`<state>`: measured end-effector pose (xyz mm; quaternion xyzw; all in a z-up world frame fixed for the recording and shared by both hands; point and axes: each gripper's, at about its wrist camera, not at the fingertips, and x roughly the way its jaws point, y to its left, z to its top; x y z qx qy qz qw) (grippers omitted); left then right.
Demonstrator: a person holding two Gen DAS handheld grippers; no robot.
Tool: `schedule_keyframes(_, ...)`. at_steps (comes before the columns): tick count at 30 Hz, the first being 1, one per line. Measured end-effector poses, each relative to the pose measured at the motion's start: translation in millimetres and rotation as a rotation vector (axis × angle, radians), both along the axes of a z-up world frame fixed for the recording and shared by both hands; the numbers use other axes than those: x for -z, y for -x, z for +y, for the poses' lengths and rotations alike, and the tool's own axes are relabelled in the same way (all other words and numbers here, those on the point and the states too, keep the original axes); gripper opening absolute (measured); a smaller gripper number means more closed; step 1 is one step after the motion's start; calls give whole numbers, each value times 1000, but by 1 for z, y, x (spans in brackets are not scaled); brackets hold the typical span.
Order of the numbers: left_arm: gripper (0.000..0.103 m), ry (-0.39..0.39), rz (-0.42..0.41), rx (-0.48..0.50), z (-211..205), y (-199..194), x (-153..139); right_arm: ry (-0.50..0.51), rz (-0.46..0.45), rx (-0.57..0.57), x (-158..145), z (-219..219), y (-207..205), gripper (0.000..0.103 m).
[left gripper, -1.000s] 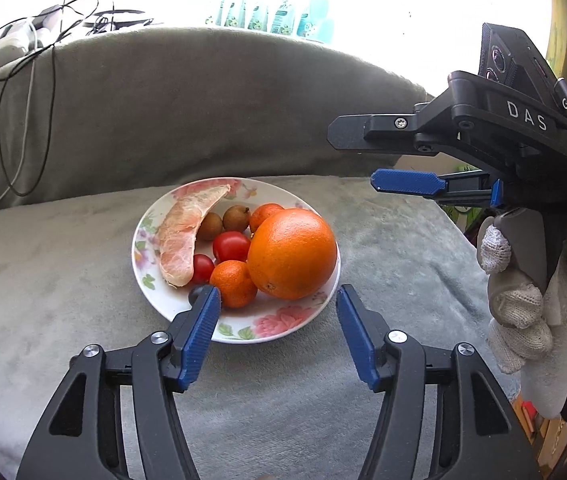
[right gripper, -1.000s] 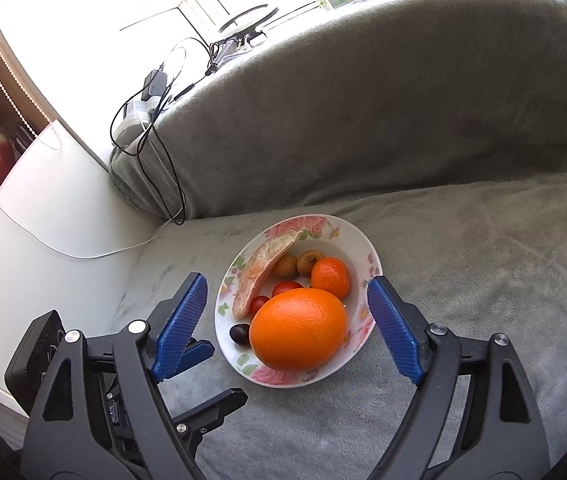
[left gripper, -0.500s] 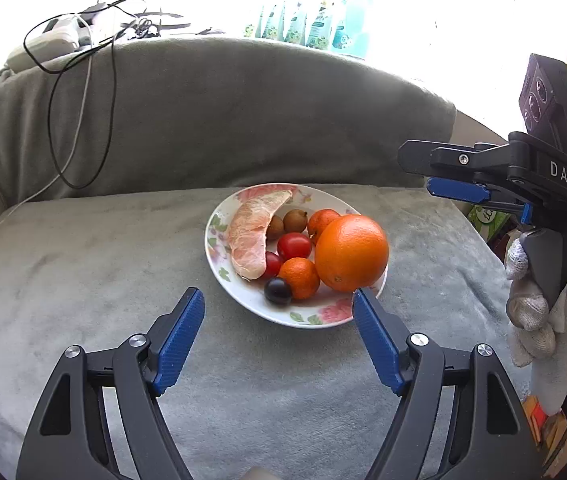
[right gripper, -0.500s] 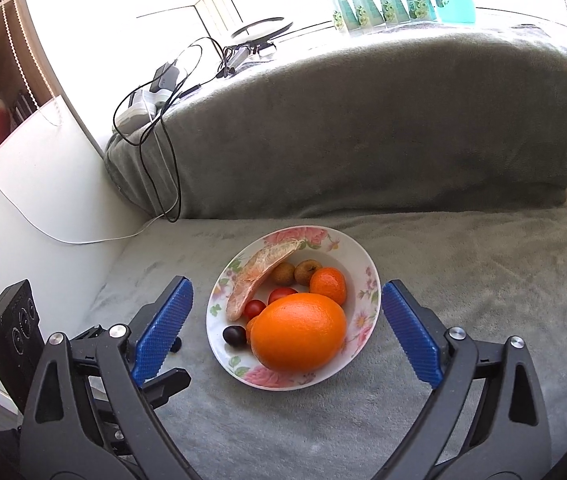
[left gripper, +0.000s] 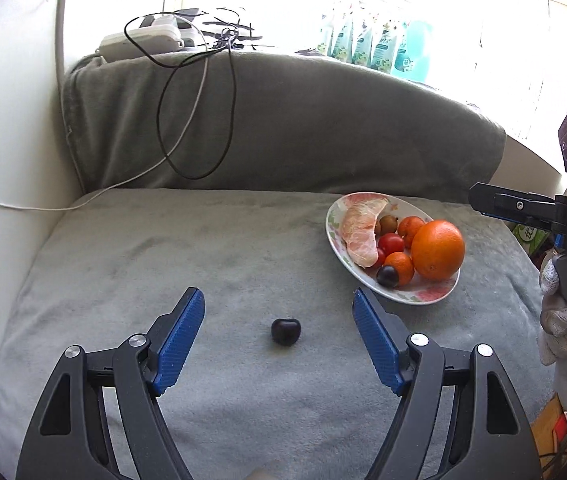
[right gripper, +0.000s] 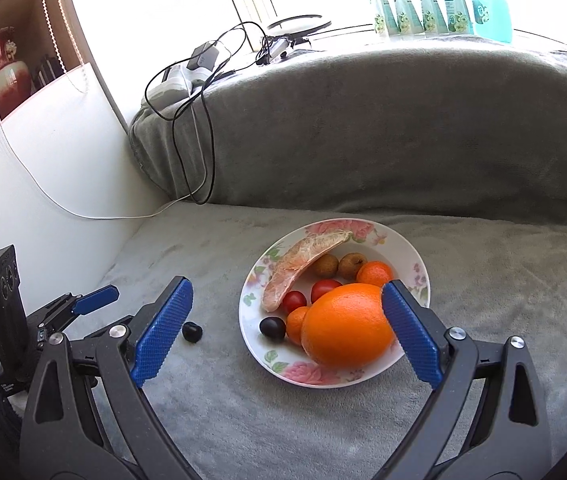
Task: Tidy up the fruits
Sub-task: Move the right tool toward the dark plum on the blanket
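Observation:
A floral plate (left gripper: 419, 300) (right gripper: 407, 240) on the grey blanket holds a big orange (left gripper: 437, 250) (right gripper: 345, 324), a pomelo segment (left gripper: 361, 228) (right gripper: 303, 260), small tangerines, cherry tomatoes, two brown fruits and a dark cherry (right gripper: 272, 328). Another dark cherry (left gripper: 285, 331) (right gripper: 192, 331) lies alone on the blanket left of the plate. My left gripper (left gripper: 279, 336) is open and empty, its jaws on either side of the loose cherry. My right gripper (right gripper: 287, 320) is open and empty above the plate's near side, its right pad in front of the orange.
The blanket covers a sofa seat and backrest (left gripper: 323, 128). Cables (left gripper: 187, 112) and a power strip (left gripper: 143, 40) hang over the backrest's left end. A white panel (right gripper: 43, 160) bounds the left side. Bottles (right gripper: 435, 0) stand on the sill behind.
My left gripper has swung left, away from the plate, and now frames a loose cherry on the blanket. My right gripper has come lower over the plate. Both stay open.

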<state>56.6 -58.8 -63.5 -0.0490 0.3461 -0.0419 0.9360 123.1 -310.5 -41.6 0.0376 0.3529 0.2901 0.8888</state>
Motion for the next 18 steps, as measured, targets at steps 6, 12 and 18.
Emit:
schedule_keyframes(6, 76, 9, 32, -71, 27, 17, 11, 77, -52, -110, 4, 39, 18, 94)
schedule_keyframes(12, 76, 43, 54, -127, 49, 33, 19, 178, -64, -254, 21, 89, 35, 77)
schedule_keyframes(18, 76, 43, 41, -165, 59, 45, 21, 220, -4, -332, 42, 124, 35, 61)
